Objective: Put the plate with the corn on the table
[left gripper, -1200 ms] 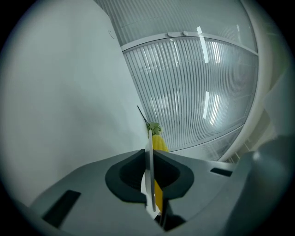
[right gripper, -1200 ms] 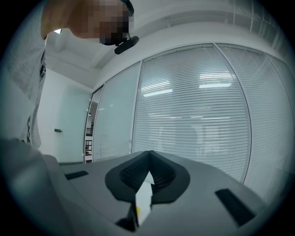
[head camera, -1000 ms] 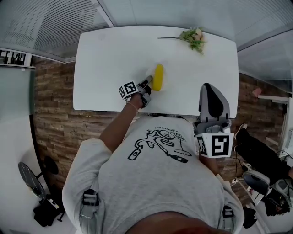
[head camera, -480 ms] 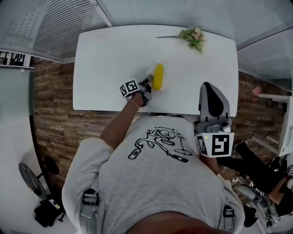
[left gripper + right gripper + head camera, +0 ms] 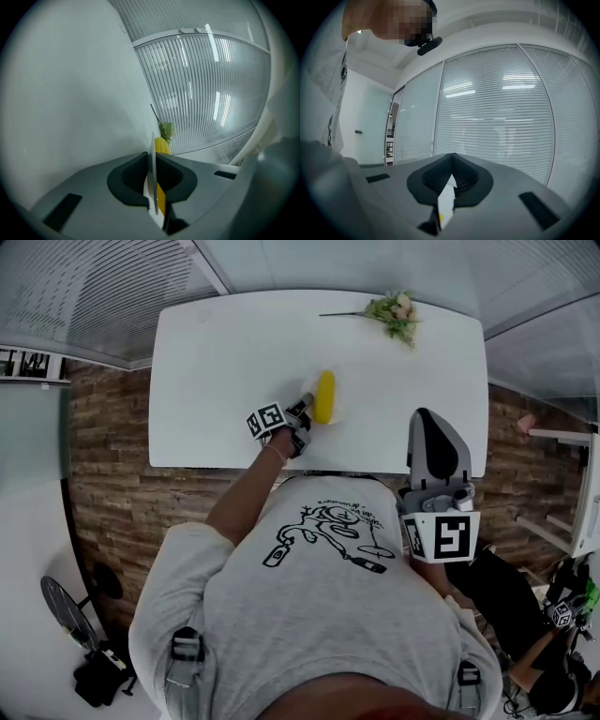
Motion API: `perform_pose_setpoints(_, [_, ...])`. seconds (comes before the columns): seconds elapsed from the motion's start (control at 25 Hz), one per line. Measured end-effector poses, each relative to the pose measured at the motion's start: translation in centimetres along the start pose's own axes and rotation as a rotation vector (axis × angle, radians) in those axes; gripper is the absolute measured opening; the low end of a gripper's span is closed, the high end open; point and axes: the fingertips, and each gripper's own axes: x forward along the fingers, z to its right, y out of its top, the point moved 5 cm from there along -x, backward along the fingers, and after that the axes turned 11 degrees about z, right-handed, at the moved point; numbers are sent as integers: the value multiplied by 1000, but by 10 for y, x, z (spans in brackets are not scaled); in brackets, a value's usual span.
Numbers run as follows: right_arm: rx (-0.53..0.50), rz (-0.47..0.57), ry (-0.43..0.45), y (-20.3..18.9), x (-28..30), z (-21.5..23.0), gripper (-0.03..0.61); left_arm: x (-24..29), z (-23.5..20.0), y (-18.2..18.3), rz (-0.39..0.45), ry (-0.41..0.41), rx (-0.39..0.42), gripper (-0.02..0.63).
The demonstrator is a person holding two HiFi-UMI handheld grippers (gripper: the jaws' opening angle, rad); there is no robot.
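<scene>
A yellow corn cob lies on a white plate that barely stands out from the white table, near its front edge. My left gripper is shut on the plate's near rim. In the left gripper view the thin rim runs edge-on between the jaws of the left gripper, with the corn just beyond. Whether the plate rests on the table I cannot tell. My right gripper is held up by the person's chest, off the table, shut and empty; the right gripper faces window blinds.
A sprig of flowers lies at the table's far right edge, also small in the distance as flowers. Bare tabletop spreads left of the plate. A person's legs show by the floor at lower right.
The grippers, plate and corn have hardly moved. The person on the floor at the right has shifted.
</scene>
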Motion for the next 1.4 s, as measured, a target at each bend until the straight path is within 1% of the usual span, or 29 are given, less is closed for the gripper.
perform_pose_setpoints(0.24, [3, -2, -3, -1, -1, 0, 6, 1, 0, -1, 7, 6, -9, 35])
perform_pose_setpoints(0.48, [8, 3, -4, -1, -1, 0, 6, 1, -1, -1, 5, 34, -3, 35])
perform_pose_setpoints(0.76, [11, 4, -3, -1, -1, 0, 6, 3, 1, -2, 4, 83, 36, 35])
perform_pose_setpoints(0.88, [13, 4, -1, -1, -1, 0, 6, 4, 3, -2, 2, 99, 71, 37])
perform_pose_setpoints(1.08, [20, 8, -3, -3, 1, 2, 6, 7, 6, -3, -4, 139, 153, 41])
perform_pose_setpoints(1.4, [24, 8, -1, -3, 1, 2, 6, 5, 12, -3, 5, 172, 304, 48])
